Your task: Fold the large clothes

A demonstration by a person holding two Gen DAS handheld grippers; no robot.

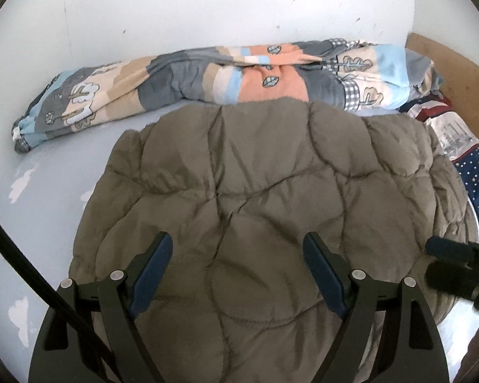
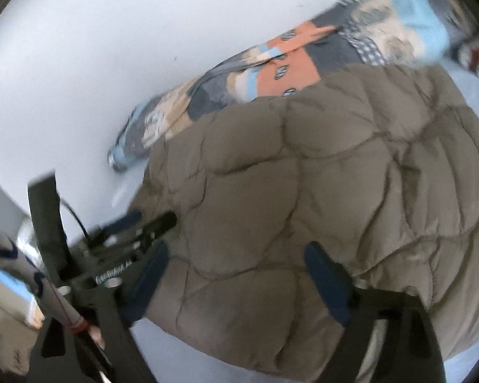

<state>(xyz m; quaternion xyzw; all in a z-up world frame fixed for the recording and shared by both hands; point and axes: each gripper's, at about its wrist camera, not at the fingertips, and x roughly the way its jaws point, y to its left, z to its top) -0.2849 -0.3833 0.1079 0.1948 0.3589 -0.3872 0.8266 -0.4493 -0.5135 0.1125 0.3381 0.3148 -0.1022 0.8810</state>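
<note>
A large olive-brown quilted jacket (image 1: 265, 185) lies folded in a thick bundle on the pale blue bed sheet (image 1: 48, 191). My left gripper (image 1: 238, 245) is open, its blue-padded fingers spread just above the jacket's near part, holding nothing. My right gripper (image 2: 236, 255) is open too, over the jacket (image 2: 319, 175) near its near-left edge; the right wrist view is blurred. The right gripper's dark fingers (image 1: 447, 249) show at the right edge of the left wrist view. The left gripper (image 2: 143, 223) shows at the jacket's left side in the right wrist view.
A rolled patchwork duvet (image 1: 207, 76) in grey, orange, beige and blue lies along the white wall behind the jacket. A star-print dark blue pillow (image 1: 475, 178) and a wooden headboard (image 1: 456, 76) are at the right. A black cable (image 1: 32, 271) crosses the lower left.
</note>
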